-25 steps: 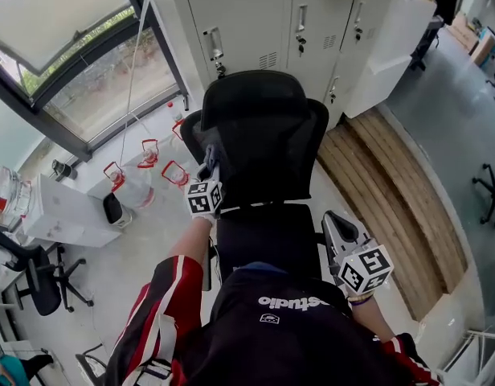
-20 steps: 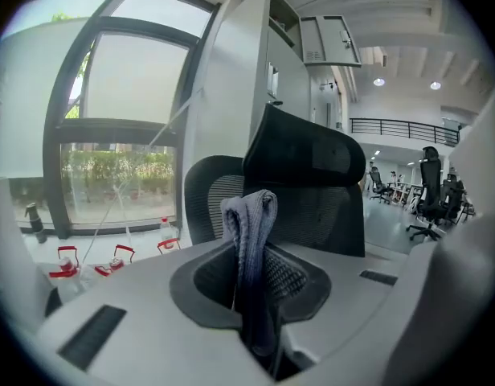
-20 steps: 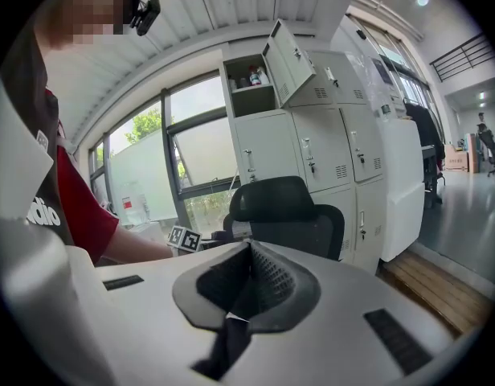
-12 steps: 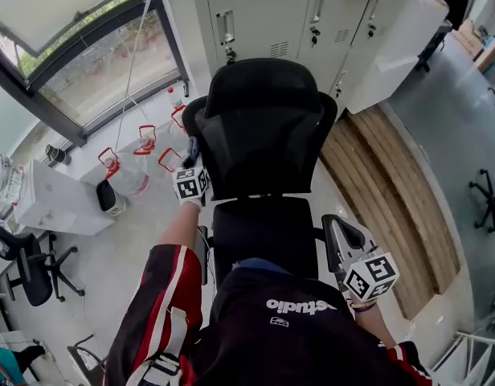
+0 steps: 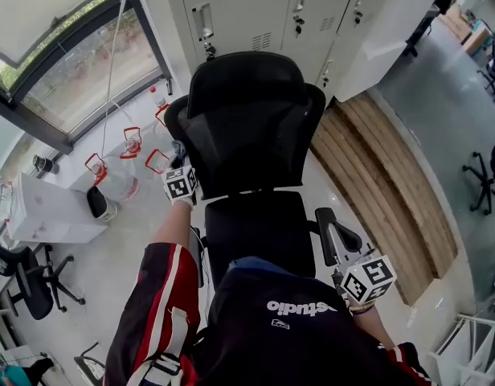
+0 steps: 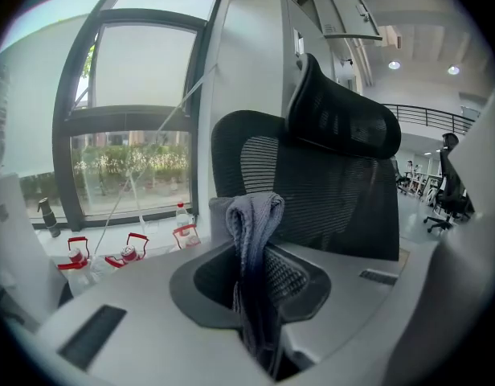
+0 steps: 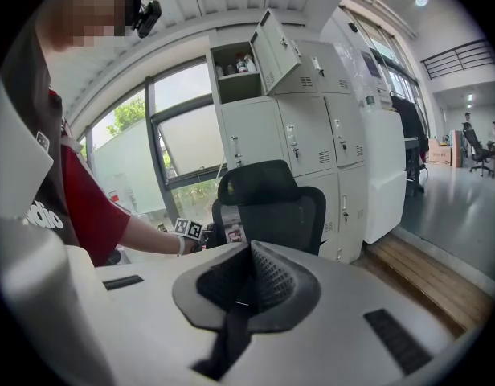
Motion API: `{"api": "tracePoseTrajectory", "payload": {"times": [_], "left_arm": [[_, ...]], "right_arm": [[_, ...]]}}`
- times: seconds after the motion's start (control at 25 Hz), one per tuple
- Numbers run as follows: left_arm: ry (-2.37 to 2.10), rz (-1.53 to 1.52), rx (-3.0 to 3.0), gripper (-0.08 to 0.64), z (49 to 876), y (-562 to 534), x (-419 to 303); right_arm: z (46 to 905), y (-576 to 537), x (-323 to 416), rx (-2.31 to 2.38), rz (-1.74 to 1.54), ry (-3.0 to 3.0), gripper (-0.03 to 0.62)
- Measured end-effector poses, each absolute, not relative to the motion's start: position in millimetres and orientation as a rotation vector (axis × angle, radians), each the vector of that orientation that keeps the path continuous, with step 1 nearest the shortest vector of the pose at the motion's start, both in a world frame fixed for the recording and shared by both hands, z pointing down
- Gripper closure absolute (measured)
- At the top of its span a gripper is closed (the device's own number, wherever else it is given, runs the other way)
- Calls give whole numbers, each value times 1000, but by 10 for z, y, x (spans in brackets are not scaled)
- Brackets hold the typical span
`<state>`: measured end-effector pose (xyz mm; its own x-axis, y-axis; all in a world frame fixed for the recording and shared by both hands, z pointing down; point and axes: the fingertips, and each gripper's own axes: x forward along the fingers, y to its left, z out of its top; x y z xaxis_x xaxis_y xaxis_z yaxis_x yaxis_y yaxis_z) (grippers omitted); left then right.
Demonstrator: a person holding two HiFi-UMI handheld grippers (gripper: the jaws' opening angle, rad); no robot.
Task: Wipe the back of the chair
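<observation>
The black mesh office chair (image 5: 255,147) stands in front of me with its headrest (image 5: 246,83) on top. My left gripper (image 5: 177,158) is at the left edge of the chair back, shut on a grey cloth (image 6: 254,232). In the left gripper view the folded cloth sticks up between the jaws of that gripper (image 6: 255,268), with the chair back (image 6: 336,199) just beyond and to the right. My right gripper (image 5: 332,230) hangs low by the seat's right side, away from the chair back. Seen in its own view, the right gripper (image 7: 249,273) is shut with nothing in it.
White lockers (image 5: 255,10) stand behind the chair. Water jugs with red handles (image 5: 123,155) sit on the floor by the window (image 5: 63,71). Wooden boards (image 5: 384,183) lie to the right. A white box (image 5: 47,211) and another office chair (image 5: 26,284) are on the left.
My left gripper with the cloth has slid left, from the chair back's left part out to its left edge. The right gripper has barely moved.
</observation>
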<state>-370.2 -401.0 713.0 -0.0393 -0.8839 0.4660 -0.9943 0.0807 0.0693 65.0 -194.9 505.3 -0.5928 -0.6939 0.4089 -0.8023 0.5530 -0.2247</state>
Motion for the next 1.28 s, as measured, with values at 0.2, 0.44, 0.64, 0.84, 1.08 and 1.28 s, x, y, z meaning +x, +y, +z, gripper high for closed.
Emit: {"api": "tracePoseTrajectory", "payload": {"times": [0.2,0.44,0.64,0.84,1.08,1.28], "left_arm": [[-1994,373,1849,499,7137,-4103,-3593],[-1953,374,1909,499,7098,-4235,-3323],[-1915,367,1944,499,7090,-4406,-3022],[-1846,375,2013,499,7093,-4547,-2602],[-1782,384,2069,499,7115,-4708,-2136],[-1721,392,2122,499,7121,-4827,-1779]], "right_arm": [[5059,-1964,719,1280,579,-2505,577],[5043,-1979,797,1327,596,-2498,577],[5041,-1987,865,1354,603,-2487,577],[5025,-1967,995,1405,609,-2468,577],[5014,-1942,1157,1466,617,-2443,577],[5027,-1934,1280,1508,633,-2414,577]]}}
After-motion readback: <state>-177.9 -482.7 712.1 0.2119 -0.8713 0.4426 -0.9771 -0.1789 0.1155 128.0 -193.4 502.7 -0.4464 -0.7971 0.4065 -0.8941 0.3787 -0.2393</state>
